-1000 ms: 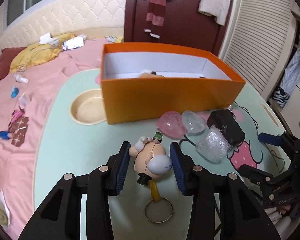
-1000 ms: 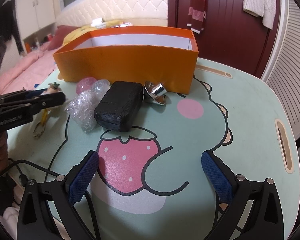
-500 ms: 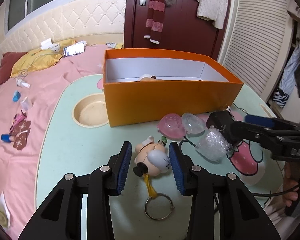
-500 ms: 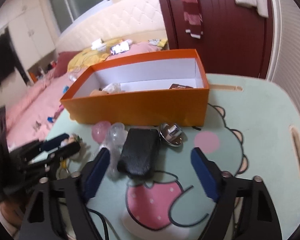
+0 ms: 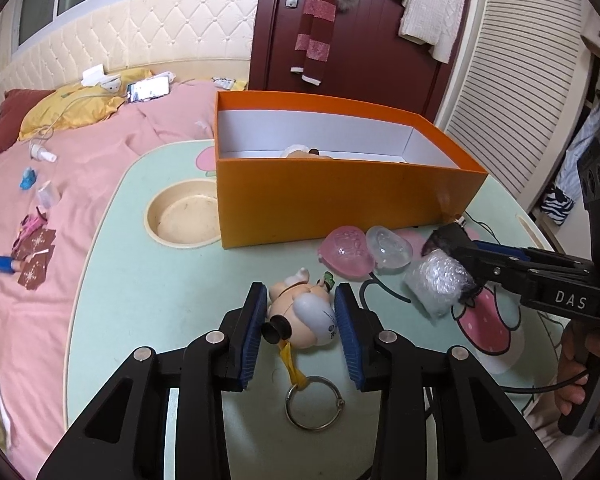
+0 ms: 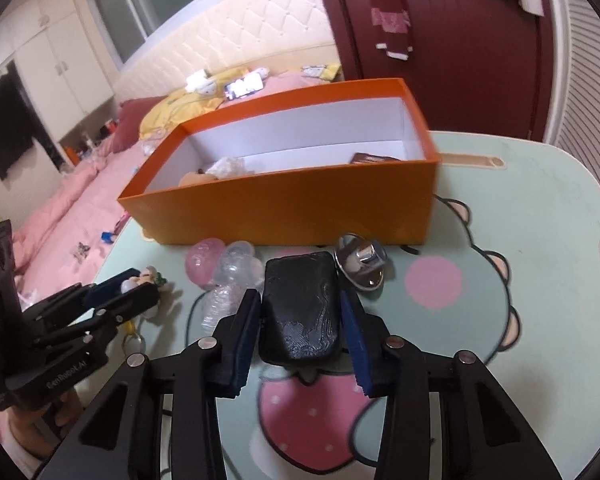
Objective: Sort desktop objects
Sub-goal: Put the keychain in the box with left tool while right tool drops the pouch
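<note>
Blue-padded fingers of the left gripper sit on either side of a small figurine keychain, both pads pressed against its sides, so it is clamped on the toy. Its yellow strap and metal key ring trail back toward the gripper body, nearer than the toy and farther from the orange box.

Over to the right, the right gripper has its pads touching both long sides of a black pouch, gripping it; I cannot tell whether the pouch is clear of the mint-green cartoon table or resting on it. A hand holds that gripper's handle.

Just left of the pouch lies a wad of bubble wrap. Beyond it, closer to the box, are a pink plastic capsule half and a clear capsule half, touching each other. A shiny metal knob rests beside the pouch's far right corner, just short of the box's front wall.

Inside the open box lie a pale toy at one end and a dark brown card at the other. Left of the box, a round cream recess is set into the table.
</note>
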A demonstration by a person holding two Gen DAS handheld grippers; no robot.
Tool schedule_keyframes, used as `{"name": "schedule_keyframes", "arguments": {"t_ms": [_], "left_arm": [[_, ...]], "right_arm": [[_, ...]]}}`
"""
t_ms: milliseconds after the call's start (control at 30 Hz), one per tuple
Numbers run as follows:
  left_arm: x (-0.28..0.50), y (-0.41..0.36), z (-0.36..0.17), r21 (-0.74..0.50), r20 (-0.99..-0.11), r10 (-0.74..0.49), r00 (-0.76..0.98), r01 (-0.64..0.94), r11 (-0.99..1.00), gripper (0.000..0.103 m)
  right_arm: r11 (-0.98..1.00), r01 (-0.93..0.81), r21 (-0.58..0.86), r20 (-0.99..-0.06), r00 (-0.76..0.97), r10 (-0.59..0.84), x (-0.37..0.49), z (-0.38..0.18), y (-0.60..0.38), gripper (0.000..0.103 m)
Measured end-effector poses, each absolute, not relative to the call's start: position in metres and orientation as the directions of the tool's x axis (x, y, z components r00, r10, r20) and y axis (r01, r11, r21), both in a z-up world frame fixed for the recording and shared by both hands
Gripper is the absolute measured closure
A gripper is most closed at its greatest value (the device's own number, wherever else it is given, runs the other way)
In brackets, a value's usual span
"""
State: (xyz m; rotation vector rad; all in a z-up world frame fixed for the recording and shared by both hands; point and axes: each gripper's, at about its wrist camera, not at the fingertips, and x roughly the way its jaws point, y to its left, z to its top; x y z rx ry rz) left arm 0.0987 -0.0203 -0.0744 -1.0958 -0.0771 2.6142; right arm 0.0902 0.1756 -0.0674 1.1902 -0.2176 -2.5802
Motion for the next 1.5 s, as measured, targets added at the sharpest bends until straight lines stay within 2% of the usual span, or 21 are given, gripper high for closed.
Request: {"name": "schedule_keyframes", "arguments": {"t_ms": [233, 333, 500, 567, 700, 1000, 1133, 1267, 1500], "left_arm": [[0.093, -0.035, -0.078, -0.278, -0.681, 0.373, -0.63, -0.249, -0.928, 0.066], [0.092, -0.036, -0.08, -0.294, -0.686, 0.383, -0.618, -0.246, -0.924, 0.066], [0.096, -0.017, -0.079, -0.172, -0.705, 0.312, -0.636, -0.273, -0.946, 0.066], [0.098, -0.008, -0.079, -0.119, -0.71, 0.281, -0.645, -0.284, -0.951, 0.066], [0.103, 0.006, -0.079, -0.028, -0.713, 0.232, -0.662, -0.304, -0.952, 0.066], [0.102, -0.002, -0.038, -0.124, -0.646, 0.319, -0.693, -0.317, -0.94, 0.066], [0.087, -0.005, -0.003, -0.116, -0.571, 0.324, -0.754, -0.317, -0.941, 0.066], [0.06, -0.004, 0.014, -0.107, -0.535, 0.311, -0.785, -0.302, -0.947, 0.066], [0.021, 0.005, 0.002, -0.105, -0.573, 0.294, -0.765, -0.288, -0.952, 0.066]], "right_arm": [[-0.955, 0.196, 0.224, -0.71, -0.639, -0.297, 0.093, -0.065, 0.181, 0.063], [-0.955, 0.206, 0.214, -0.717, -0.631, -0.297, 0.091, -0.068, 0.18, 0.057], [-0.954, 0.211, 0.213, -0.732, -0.612, -0.299, 0.087, -0.077, 0.179, 0.057], [-0.956, 0.222, 0.193, -0.729, -0.62, -0.291, 0.088, -0.077, 0.178, 0.063], [-0.956, 0.235, 0.174, -0.722, -0.63, -0.286, 0.091, -0.076, 0.178, 0.063], [-0.924, 0.286, 0.254, -0.622, -0.683, -0.383, 0.1, -0.043, 0.192, 0.063], [-0.913, 0.314, 0.26, -0.571, -0.713, -0.407, 0.091, -0.02, 0.192, 0.063], [-0.909, 0.328, 0.256, -0.541, -0.731, -0.416, 0.073, -0.007, 0.187, 0.063], [-0.908, 0.306, 0.286, -0.555, -0.719, -0.417, 0.038, -0.013, 0.181, 0.063]]}}
